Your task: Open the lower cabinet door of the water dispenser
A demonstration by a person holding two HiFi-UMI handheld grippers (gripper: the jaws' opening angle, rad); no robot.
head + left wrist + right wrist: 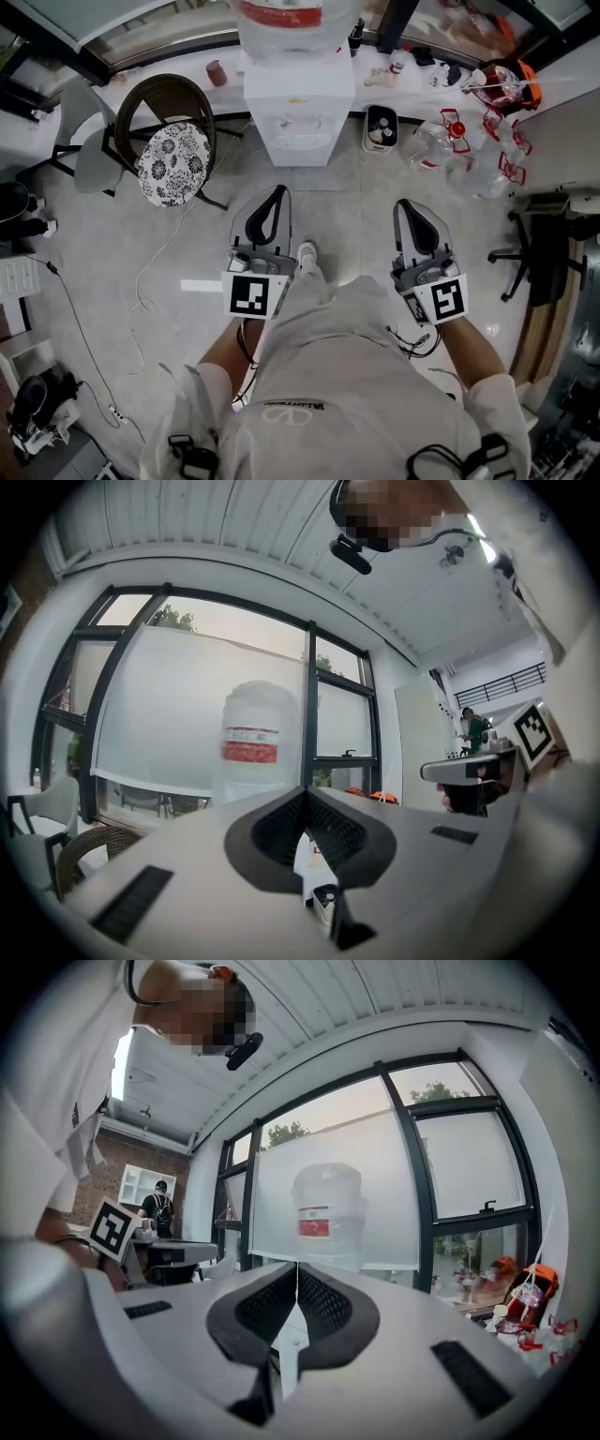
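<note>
Now, the left gripper [275, 195] and right gripper [409, 208] are both pointing level at the water dispenser [298, 112], well apart from it, each with jaws pressed together on nothing. The lower cabinet door is hiding below the dispenser's front from this steep angle. I'm worrying that shut jaws could skid off the door's edge, and a hard tug could rock the bottle [291, 23] on top.

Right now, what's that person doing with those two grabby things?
A person stands facing a white water dispenser, with a pair of tongs in each hand. The left tongs and the right tongs are both shut and empty. They point toward the dispenser, but neither touches it, so opening it has not begun.
</note>
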